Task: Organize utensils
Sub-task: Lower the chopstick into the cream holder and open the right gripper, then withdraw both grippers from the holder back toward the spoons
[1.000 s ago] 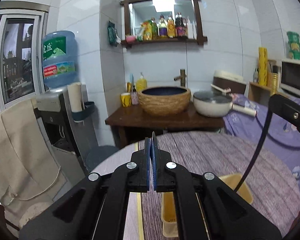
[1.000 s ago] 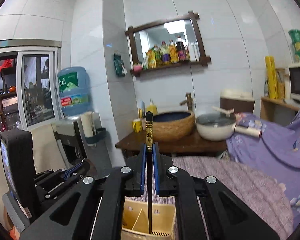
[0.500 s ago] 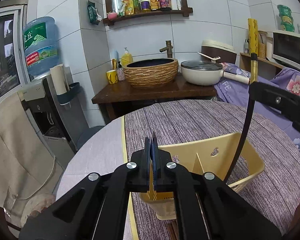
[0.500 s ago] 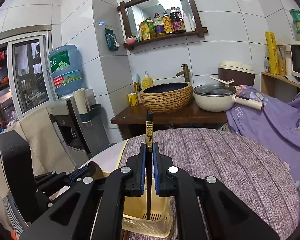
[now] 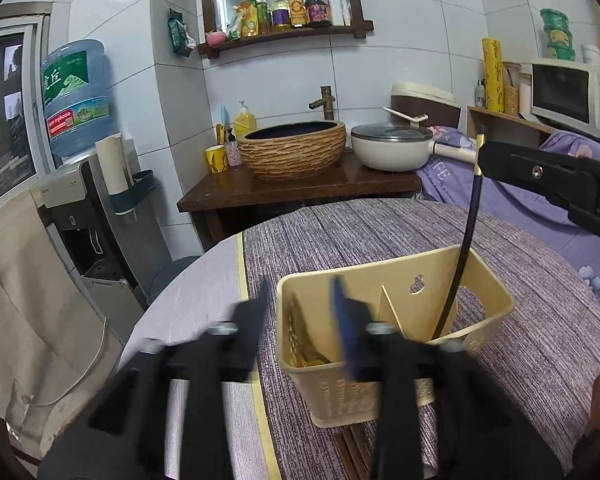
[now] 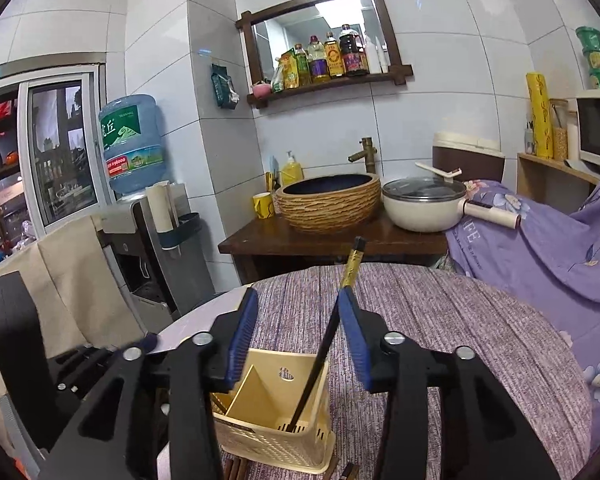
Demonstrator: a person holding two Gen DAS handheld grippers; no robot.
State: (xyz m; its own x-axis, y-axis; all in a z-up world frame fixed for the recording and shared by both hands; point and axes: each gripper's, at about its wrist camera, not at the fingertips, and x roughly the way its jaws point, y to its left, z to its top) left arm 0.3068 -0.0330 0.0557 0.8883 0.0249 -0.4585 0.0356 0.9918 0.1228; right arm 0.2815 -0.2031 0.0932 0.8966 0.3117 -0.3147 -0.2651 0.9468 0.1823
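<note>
We stand over the round surface [image 6: 440, 320], its purple striped cloth carrying the yellow utensil basket [image 6: 276, 436] at 6 o'clock in the right wrist view, set close so both tools can reach its compartments. In the left wrist view our left hand-held gripper [image 5: 300, 304] is blurred and spread wide, one finger outside the near wall of the basket and the other over its near rim, grasping nothing; we judge it is there to steady the basket. Our right hand-held gripper [image 6: 296, 316] stands released, jaws well apart, with the black chopstick [image 6: 324, 344] leaning against the right pad [image 6: 350, 336]. Its tip rests on the slotted floor of the right compartment, its gold-banded top pointing to 1 o'clock. More dark sticks [image 6: 232, 468] lie under the basket's near edge, so sorting seems unfinished.
</note>
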